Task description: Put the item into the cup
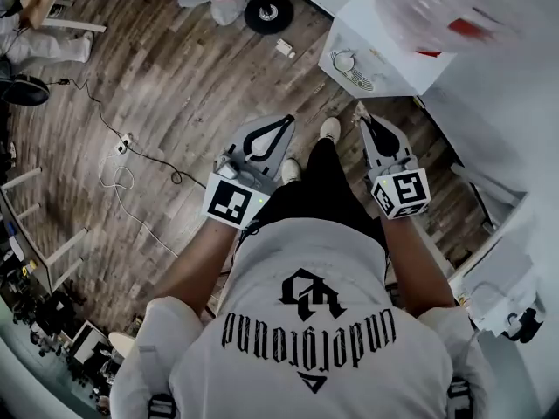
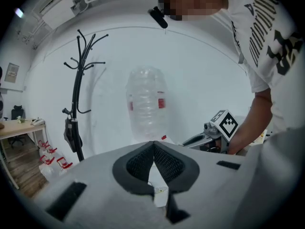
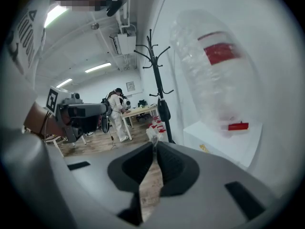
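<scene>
Above wooden floor (image 1: 175,85): left gripper (image 1: 286,120), right gripper (image 1: 362,113), fingers (image 2: 138,165) pressed together, empty; white bench (image 1: 397,72) edge beside right one; open floor ahead.

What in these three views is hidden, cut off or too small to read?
- Cup and item: they show in no view.
- Water bottle, head view: blurred and cut off by the top edge.
- Small white thing on the floor, head view: too small to identify.
- Distant person, right gripper view: too small to tell what they are doing.
</scene>
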`<state>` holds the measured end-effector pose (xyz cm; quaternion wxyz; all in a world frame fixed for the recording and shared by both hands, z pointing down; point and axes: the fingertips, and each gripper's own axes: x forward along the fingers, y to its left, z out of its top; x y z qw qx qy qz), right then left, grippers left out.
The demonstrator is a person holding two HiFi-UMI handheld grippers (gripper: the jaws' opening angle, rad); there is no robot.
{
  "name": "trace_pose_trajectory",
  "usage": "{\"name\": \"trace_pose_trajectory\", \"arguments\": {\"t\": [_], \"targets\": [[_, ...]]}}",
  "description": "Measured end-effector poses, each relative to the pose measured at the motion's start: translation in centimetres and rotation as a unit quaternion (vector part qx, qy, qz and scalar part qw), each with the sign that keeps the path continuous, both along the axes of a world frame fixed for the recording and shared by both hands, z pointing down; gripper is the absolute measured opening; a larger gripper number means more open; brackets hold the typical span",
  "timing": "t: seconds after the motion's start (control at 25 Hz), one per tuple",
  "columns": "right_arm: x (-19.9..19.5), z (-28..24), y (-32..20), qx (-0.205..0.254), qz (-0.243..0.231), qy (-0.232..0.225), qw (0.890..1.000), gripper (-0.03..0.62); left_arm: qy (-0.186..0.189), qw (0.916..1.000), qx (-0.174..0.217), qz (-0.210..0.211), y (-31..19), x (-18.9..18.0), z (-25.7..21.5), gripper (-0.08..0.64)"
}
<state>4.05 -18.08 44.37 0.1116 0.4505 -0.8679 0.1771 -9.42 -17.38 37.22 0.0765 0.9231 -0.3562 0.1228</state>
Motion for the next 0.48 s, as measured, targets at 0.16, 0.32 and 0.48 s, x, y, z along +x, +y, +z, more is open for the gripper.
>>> {"name": "trace_pose_trajectory", "arguments": {"t": [0.16,0.32,0.48], "targets": [[-0.1,5.2,-3.0,-0.034,-0.001,0.012,0.999,0.037,-0.002,0.9997,-0.023,0.011,-3.0,1.5,5.2,0.008],[0.0,11.1,-6.7,-0.05,0.013,0.022,0.998,0.037,-0.002,0.9995,-0.032,0.009,-6.7,2.1,10.5,0.008],[0.7,17.2,-8.7,-0.076,0.029,0.023,0.996,0.037,-0.002,0.9985,-0.055,0.0,-8.9,2.6,16.2,0.008]]}}
